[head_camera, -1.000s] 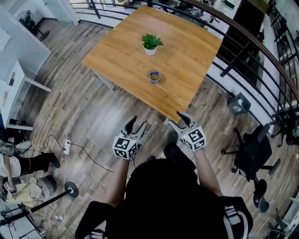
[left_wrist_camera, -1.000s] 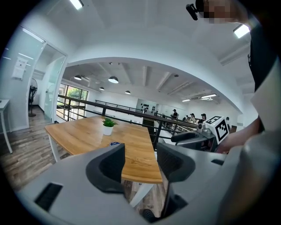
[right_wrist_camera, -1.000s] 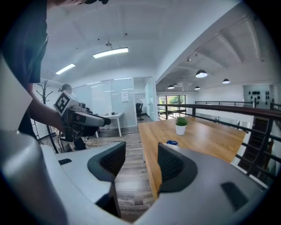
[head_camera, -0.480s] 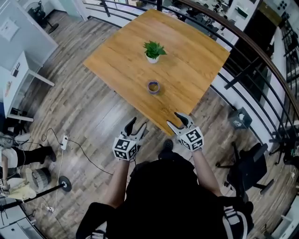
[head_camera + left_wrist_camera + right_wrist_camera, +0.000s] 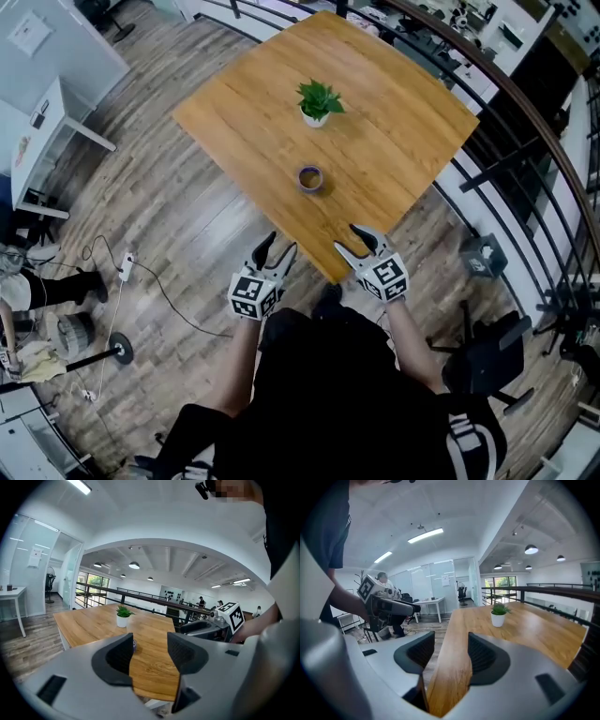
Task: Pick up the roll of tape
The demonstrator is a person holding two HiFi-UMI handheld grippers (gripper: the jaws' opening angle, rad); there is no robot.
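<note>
A small purple roll of tape (image 5: 310, 178) lies flat on the wooden table (image 5: 394, 159), nearer the table's front corner. In the left gripper view only a sliver of the tape (image 5: 134, 644) shows past the left jaw. My left gripper (image 5: 277, 251) is held short of the table edge, over the floor, open and empty. My right gripper (image 5: 356, 241) hovers at the table's near corner, open and empty too. In the right gripper view the table edge (image 5: 454, 667) runs between the jaws of the right gripper (image 5: 446, 656).
A small potted plant (image 5: 318, 100) stands on the table beyond the tape. A black railing (image 5: 525, 122) curves along the table's right side. An office chair (image 5: 492, 361) stands at the right. A white desk (image 5: 37, 131), cables and a stand base (image 5: 111, 349) lie at the left.
The person has stepped towards the table: both grippers are nearer its front corner, and the tape and plant appear closer. Both grippers stay open.
</note>
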